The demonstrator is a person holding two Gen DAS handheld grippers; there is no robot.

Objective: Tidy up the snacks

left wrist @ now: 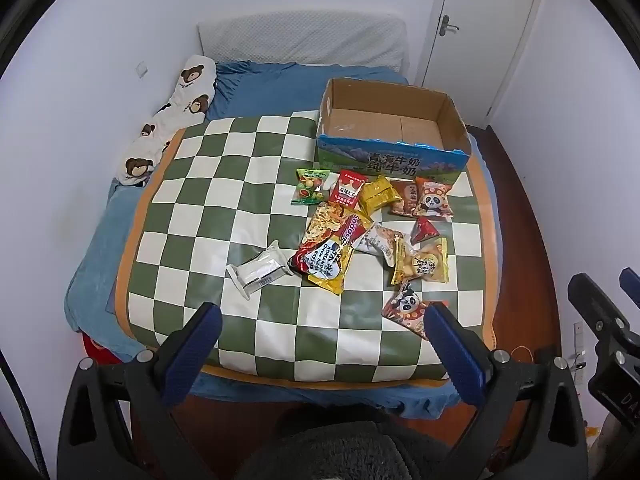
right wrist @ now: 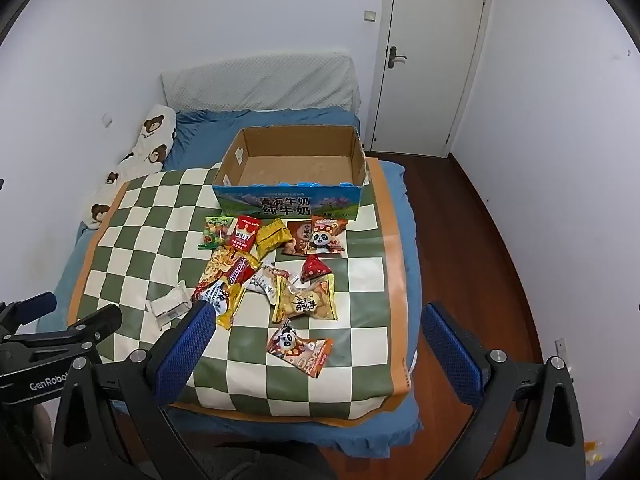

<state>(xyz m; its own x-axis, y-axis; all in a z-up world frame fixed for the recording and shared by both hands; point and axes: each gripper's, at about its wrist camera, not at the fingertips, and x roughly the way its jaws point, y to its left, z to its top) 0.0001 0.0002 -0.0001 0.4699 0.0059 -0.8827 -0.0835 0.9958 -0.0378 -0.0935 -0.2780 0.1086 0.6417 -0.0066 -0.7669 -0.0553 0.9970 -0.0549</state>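
Right wrist only: "GenRobot" lettering (right wrist: 48, 385)

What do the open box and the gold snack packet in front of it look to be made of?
Open box: corrugated cardboard, judging by its matte brown inner walls, with a glossy printed blue front. Gold snack packet: likely metallised plastic film, since it is shiny and creased.

soft, even indoor light fills both fisheye views, casting only faint shadows under the snack packets (left wrist: 360, 236) on the checked mat (left wrist: 224, 184). the walls (right wrist: 200, 20) bow toward dark, rounded corners. the foil wrappers glint slightly; the centre stays sharp, the edges soften.
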